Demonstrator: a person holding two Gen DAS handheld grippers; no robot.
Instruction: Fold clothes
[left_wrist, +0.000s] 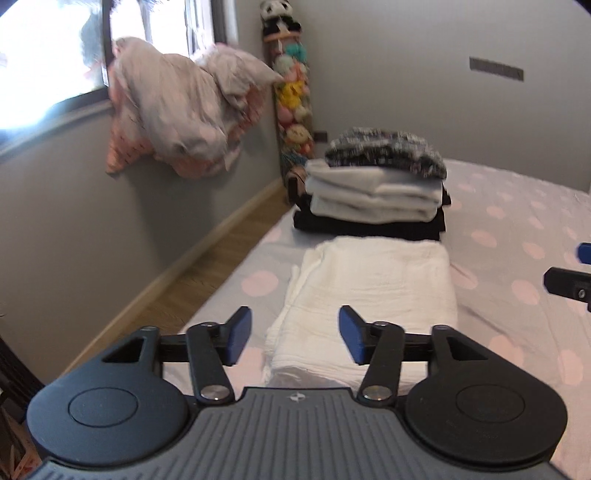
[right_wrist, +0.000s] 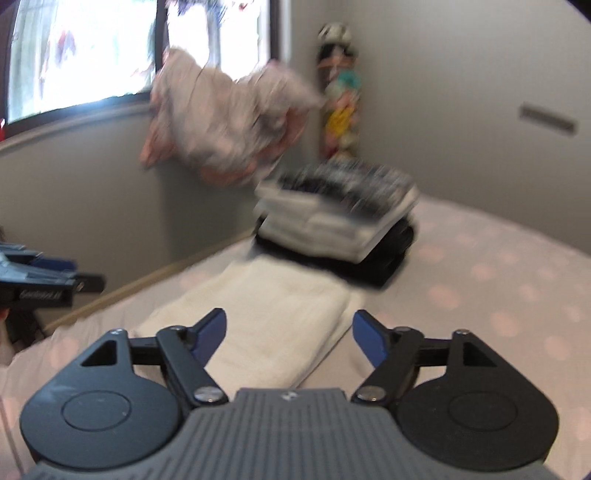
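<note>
Nearest you, your left hand-held gripper (left_wrist: 295, 334) stands with its blue pads apart and nothing between them; it hovers over the near edge of the folded white textured cloth (left_wrist: 369, 291). Your right hand-held gripper (right_wrist: 290, 334) is likewise spread and empty, just above the same cloth (right_wrist: 273, 314).

That white cloth lies flat on the polka-dot bed sheet (left_wrist: 517, 258) as a neat rectangle of several layers, edges roughly aligned. Judgement: this piece reads as folded.

Just beyond it, touching or nearly so, sits a stack of folded garments (left_wrist: 376, 199): black pieces at the bottom, white ones in the middle, a grey-and-black speckled knit (left_wrist: 386, 149) on top. The right wrist view is motion-blurred, so finer detail of the stack is not readable there.

Farther still, a crumpled pale pink-and-grey garment (left_wrist: 184, 110) shows in front of the window and grey wall, with no visible support; whether it hangs or is airborne cannot be told.

Status: several items lie folded; the crumpled piece is unfolded. No other loose clothes are in view on the bed.
</note>
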